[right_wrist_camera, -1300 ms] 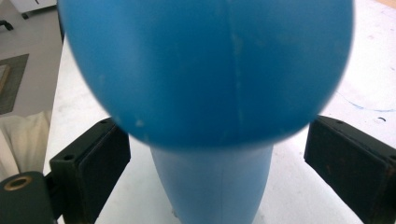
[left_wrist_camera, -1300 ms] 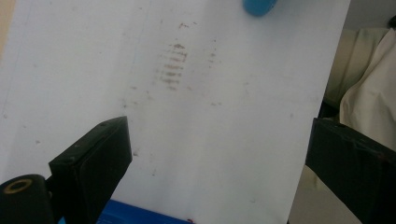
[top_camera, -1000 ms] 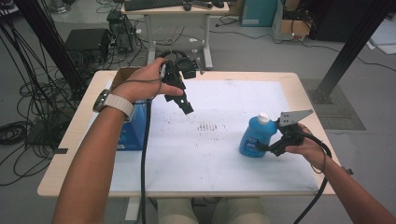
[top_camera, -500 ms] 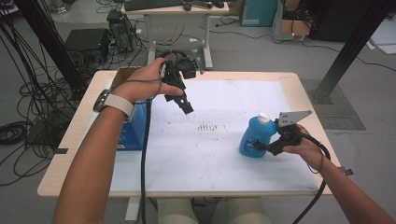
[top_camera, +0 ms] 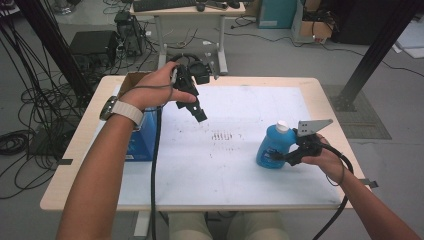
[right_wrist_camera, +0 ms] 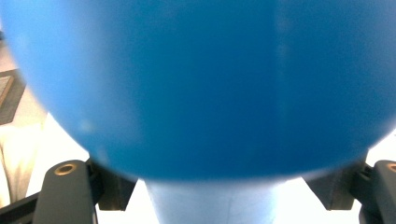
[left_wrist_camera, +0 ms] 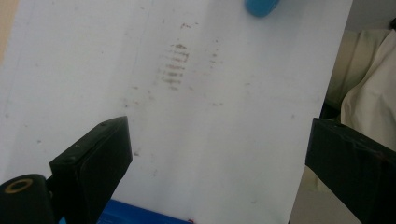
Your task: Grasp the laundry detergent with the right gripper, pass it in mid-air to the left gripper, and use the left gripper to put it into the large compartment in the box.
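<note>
White tabletop (top_camera: 240, 165): right tongs (top_camera: 280, 159) closing around blue bottle (top_camera: 270, 147); left tongs (top_camera: 199, 114) wide open.

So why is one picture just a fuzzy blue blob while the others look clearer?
In the right gripper view the blue bottle sits too close to the lens, so it blurs. The left gripper view keeps the smudged white mat fairly sharp, its black jaws soft. The high view is evenly lit and slightly grainy.

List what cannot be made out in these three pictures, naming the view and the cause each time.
- Blue bottle label: high view, too small to read.
- Right gripper pads: right gripper view, hidden behind the bottle's blurred body.
- Blue box: high view, partly covered by the forearm.
- Marks on the white sheet: left gripper view, blurred.
</note>
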A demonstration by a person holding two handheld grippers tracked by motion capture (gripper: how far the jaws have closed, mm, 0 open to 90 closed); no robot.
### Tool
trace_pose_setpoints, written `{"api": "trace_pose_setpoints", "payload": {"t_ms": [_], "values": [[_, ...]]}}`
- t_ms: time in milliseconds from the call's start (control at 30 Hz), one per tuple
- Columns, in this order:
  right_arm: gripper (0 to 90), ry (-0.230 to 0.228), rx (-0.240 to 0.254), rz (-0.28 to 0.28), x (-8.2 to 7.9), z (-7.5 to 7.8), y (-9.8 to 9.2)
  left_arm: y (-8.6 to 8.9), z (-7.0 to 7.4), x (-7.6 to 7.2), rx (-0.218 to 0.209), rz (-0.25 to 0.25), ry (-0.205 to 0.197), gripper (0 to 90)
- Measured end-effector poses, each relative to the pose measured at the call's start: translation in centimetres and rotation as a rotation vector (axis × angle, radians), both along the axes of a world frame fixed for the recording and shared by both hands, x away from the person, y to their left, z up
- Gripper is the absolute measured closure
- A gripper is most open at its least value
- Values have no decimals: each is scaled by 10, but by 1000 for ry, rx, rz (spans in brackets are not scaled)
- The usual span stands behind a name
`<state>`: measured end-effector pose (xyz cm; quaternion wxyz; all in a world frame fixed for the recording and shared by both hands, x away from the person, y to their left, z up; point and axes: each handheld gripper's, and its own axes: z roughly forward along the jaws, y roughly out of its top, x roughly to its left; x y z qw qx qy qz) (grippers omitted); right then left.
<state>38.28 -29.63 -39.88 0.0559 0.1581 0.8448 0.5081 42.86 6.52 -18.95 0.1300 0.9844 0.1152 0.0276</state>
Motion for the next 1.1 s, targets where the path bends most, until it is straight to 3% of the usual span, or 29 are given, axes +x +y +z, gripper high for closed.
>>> {"api": "trace_pose_setpoints", "payload": {"t_ms": [367, 533, 1100], "values": [[317, -8, 16, 13, 0, -3, 2, 0, -1, 1, -1, 3, -2, 75], [403, -8, 34, 31, 0, -5, 3, 0, -1, 1, 2, 2, -2, 75], [412, -27, 39, 43, -1, -6, 2, -1, -1, 1, 0, -2, -3, 77]]}}
